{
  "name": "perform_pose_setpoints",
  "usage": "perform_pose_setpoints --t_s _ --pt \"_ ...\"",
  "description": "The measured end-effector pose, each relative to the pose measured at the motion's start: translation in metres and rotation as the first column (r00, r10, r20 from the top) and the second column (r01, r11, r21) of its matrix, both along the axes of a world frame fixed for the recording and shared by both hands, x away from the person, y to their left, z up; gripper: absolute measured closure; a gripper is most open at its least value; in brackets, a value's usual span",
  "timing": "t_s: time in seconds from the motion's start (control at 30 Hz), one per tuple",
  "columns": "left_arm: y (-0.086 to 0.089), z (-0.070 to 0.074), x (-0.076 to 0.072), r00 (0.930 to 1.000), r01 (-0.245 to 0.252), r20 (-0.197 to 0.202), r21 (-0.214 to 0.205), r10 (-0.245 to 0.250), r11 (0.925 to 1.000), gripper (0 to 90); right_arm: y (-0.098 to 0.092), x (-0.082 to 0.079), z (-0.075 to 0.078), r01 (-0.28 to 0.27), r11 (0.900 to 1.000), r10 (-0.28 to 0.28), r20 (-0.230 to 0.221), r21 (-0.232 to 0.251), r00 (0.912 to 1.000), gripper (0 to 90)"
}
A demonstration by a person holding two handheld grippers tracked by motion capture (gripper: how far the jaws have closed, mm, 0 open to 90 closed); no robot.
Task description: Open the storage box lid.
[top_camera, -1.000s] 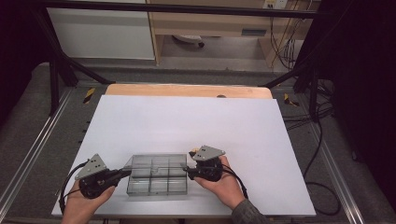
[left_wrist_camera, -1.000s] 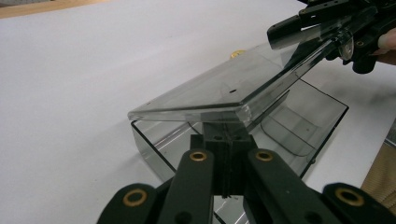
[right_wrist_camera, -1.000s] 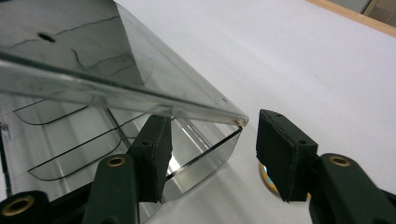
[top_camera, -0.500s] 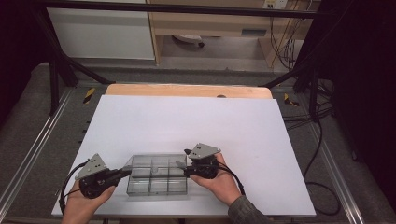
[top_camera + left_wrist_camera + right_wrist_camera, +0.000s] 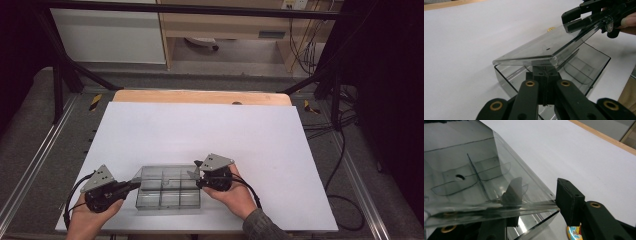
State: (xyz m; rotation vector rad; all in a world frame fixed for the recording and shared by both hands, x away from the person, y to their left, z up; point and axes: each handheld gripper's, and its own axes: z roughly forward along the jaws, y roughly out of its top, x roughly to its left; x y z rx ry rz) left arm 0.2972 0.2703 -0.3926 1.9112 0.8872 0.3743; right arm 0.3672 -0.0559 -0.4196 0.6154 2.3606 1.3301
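Lid (image 5: 554, 45) of the clear box (image 5: 169, 187) tilts up from your left toward your right | right gripper (image 5: 196, 174) fingers, just closing, straddle its raised edge | left gripper (image 5: 135, 183) fingers closed at the box's left end | box sits near the tabletop (image 5: 210, 130) front edge.

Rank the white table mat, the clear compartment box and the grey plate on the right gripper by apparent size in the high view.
1. White table mat, by far the largest.
2. Clear compartment box.
3. Grey plate on the right gripper, smallest, though it sits slightly nearer the camera.

A white table (image 5: 200, 130) with a wooden far edge (image 5: 200, 96).
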Motion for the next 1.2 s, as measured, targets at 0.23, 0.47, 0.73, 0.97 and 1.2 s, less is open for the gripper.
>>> perform_pose_setpoints --t_s 0.23,0.47,0.73,0.97,1.2 --pt "0.0 0.0 0.0 1.0 -0.002 0.002 -0.002 0.002 1.0 90.0 0.001 0.003 -0.003 0.001 1.0 -0.001 0.005 -0.003 1.0 57.3" --pt "0.0 0.0 0.0 0.9999 -0.007 0.008 0.001 0.007 1.0 90.0 0.002 0.006 -0.005 -0.007 1.0 0.007 0.014 0.001 0.9999 61.4" --pt "0.007 -0.01 0.004 0.9995 -0.029 -0.011 0.072 0.03 0.9969 90.0 0.001 0.007 -0.004 -0.005 1.0 0.005 0.006 0.007 1.0 62.7" --pt "0.016 -0.024 0.016 0.9984 -0.056 0.003 0.116 0.056 0.9917 89.4 0.001 0.008 -0.003 -0.003 0.9999 0.003 -0.003 0.011 1.0 63.2" --pt "0.013 -0.029 0.023 0.9949 -0.1 0.022 0.095 0.098 0.9905 56.8 0.001 0.009 -0.002 -0.003 1.0 0.003 -0.013 0.006 0.9999 63.6"
